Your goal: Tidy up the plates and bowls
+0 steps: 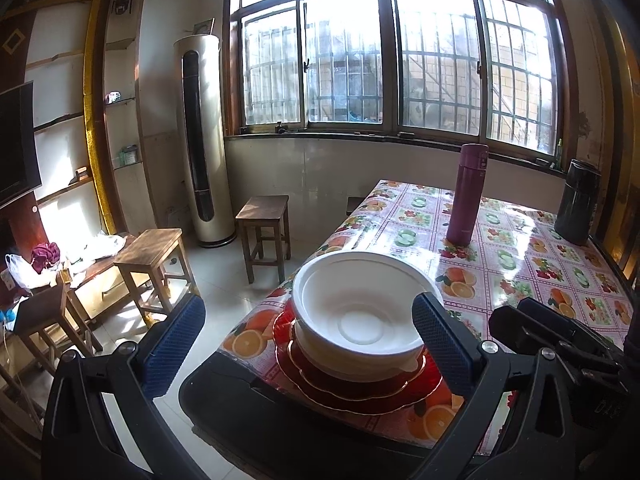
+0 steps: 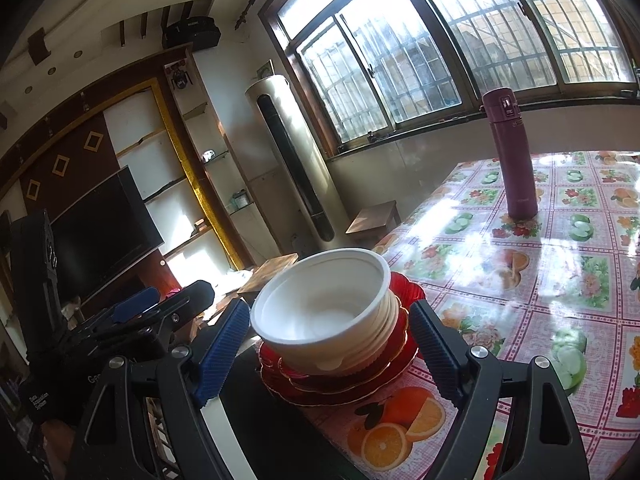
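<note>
A stack of white bowls sits on a stack of red gold-rimmed plates at the near corner of the table; the bowls and plates also show in the right wrist view. My left gripper is open, its blue pads wide apart in front of the stack, touching nothing. My right gripper is open, its pads either side of the stack's near edge, holding nothing. The left gripper shows at the left of the right wrist view.
The table has a fruit-patterned cloth. A purple flask and a dark jug stand at its far side. Wooden stools stand on the floor to the left. A tall air conditioner stands by the window.
</note>
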Demonstrator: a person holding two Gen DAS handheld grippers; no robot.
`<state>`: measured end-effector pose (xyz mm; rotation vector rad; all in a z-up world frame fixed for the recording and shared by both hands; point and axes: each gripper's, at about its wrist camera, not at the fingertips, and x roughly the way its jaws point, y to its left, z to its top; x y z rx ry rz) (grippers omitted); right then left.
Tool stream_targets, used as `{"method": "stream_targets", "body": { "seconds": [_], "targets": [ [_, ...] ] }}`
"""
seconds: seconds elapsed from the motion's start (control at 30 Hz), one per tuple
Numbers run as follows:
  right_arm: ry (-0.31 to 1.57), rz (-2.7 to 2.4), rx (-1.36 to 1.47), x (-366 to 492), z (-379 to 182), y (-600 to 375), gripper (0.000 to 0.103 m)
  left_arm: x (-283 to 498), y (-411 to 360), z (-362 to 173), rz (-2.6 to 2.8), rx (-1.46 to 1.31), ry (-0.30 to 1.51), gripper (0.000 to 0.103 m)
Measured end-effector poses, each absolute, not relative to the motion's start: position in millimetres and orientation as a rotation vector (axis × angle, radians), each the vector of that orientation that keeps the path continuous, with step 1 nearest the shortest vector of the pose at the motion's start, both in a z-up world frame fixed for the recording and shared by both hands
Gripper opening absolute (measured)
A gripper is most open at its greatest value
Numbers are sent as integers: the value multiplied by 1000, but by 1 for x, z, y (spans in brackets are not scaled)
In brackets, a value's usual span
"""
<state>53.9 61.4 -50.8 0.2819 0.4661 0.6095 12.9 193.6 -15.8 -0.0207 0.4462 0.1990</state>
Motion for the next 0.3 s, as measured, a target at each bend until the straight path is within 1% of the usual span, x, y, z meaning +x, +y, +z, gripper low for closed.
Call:
{"method": "stream_targets", "body": {
  "seconds": [0.3],
  "targets": [
    [461,616,276,57,-50,63,84,12,186,-16,196,15,426,103]
  ]
}}
